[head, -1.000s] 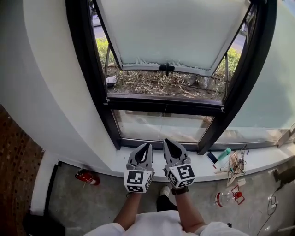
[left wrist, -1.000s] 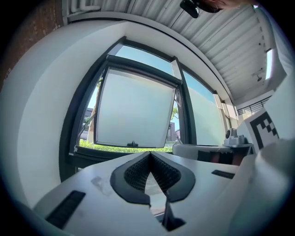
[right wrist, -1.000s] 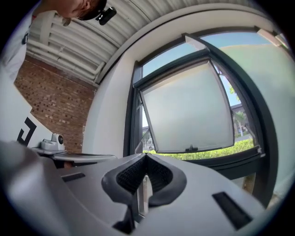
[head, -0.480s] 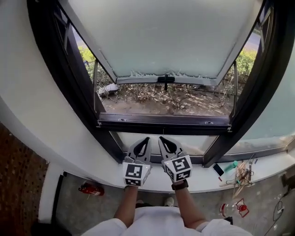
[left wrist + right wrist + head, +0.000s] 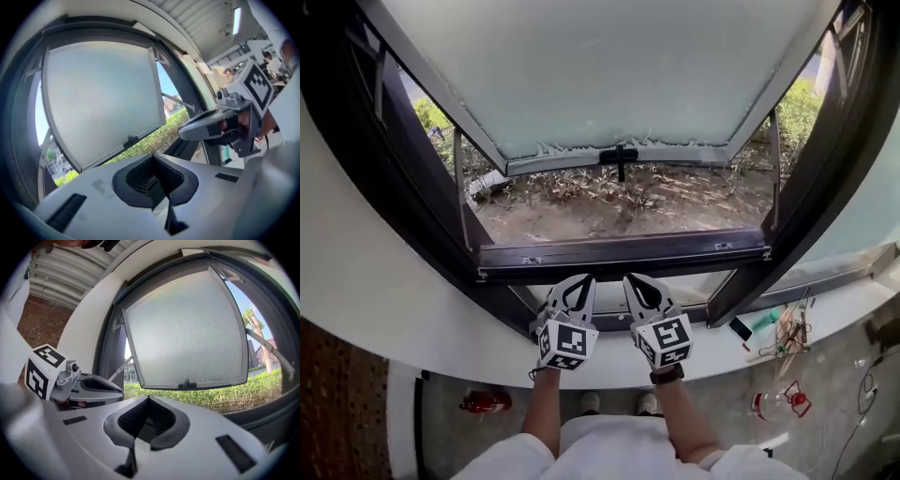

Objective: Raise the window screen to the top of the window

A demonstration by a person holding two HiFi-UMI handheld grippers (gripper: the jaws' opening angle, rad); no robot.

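screen: window screen (image 5: 609,75) hangs part-raised, pull tab (image 5: 620,159) mid-opening | jaws: left gripper (image 5: 581,281) and right gripper (image 5: 630,279) both clenched, empty, low by lower frame bar (image 5: 619,253), well apart from tab | risk: small tab likely slips a shallow pinch, leaving screen short of top

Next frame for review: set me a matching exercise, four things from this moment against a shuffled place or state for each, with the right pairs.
Things:
1. window screen
2. screen handle
3. right gripper
4. red canister

Places or states:
A. lies on the floor, lower left in the head view
B. midway along the screen's lower edge
C. jaws together, nothing between them
D. pulled partway down, open gap beneath it

Pairs: 1-D, 2-B, 3-C, 4-A.
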